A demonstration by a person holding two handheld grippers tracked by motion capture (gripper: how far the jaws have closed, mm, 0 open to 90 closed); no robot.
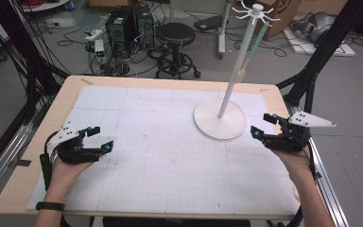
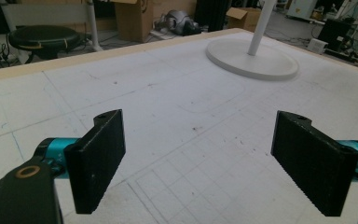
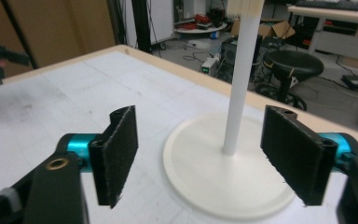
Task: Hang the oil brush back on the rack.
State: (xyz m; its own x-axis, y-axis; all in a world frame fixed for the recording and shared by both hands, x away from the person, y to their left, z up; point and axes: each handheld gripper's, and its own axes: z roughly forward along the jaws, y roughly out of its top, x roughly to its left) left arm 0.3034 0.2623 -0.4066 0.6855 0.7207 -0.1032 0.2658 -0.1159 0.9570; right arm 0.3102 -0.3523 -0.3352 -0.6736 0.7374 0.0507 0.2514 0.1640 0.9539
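A cluttered workshop floor with cables, a computer tower and a black stool is seen across the top of the high view, beyond a wooden table covered by a white gridded sheet. Right of centre on the sheet, a white stand is set, its round base flat on the sheet and its thin pole rising towards the upper right of the frame, where short hooks spread out at its top. At the lower left of the high view, the left gripper is held above the sheet with its jaws spread wide and nothing between them; in the left gripper view only bare sheet is seen between its jaws. At the right edge of the sheet, the right gripper is held just beside the stand's base, its jaws likewise wide apart and empty. In the right gripper view, the pole and base are framed between the two black jaws.
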